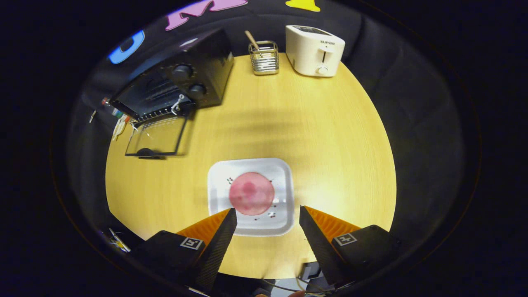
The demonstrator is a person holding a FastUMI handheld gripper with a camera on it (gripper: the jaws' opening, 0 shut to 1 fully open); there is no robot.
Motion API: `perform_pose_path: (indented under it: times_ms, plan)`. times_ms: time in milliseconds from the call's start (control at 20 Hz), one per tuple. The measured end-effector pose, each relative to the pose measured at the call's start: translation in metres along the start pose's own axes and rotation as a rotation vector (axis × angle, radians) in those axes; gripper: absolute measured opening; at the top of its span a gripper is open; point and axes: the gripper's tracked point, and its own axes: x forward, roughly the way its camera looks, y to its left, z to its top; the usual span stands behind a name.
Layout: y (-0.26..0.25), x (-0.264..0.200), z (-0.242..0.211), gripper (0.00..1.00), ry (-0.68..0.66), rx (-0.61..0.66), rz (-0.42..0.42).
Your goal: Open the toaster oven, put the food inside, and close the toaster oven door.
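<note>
Hovering fingers [268, 211] spread above plate [218, 206].

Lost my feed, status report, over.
Gripper open, jaws apart, holding nothing. Pink food slice on white plate, just ahead. Toaster oven door down, open. Path clear.

Pale wood-grain table [330, 136], matt, smooth. Glossy white plate [218, 206] holding a matt pink food slice [251, 193]. Beyond the plate: toaster oven [194, 74] in dull black metal with a clear glass door [159, 138], shiny wire holder [264, 57], smooth cream plastic toaster [313, 49].
</note>
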Motion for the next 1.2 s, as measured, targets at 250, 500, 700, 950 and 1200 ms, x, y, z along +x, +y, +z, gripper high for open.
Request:
perform_pose_path:
  times_ms: [250, 500, 700, 950, 1200]
  plan:
    - [-0.012, 0.042, 0.003, 0.8, 0.088, -0.011, 0.024]
    - [-0.016, 0.067, -0.011, 0.49, 0.171, -0.074, 0.019]
    - [-0.017, 0.065, -0.015, 0.1, 0.196, -0.025, 0.117]
    - [-0.014, 0.044, -0.01, 0.05, 0.124, 0.262, 0.288]
    - [-0.004, 0.029, -0.002, 0.05, 0.05, 0.468, 0.415]
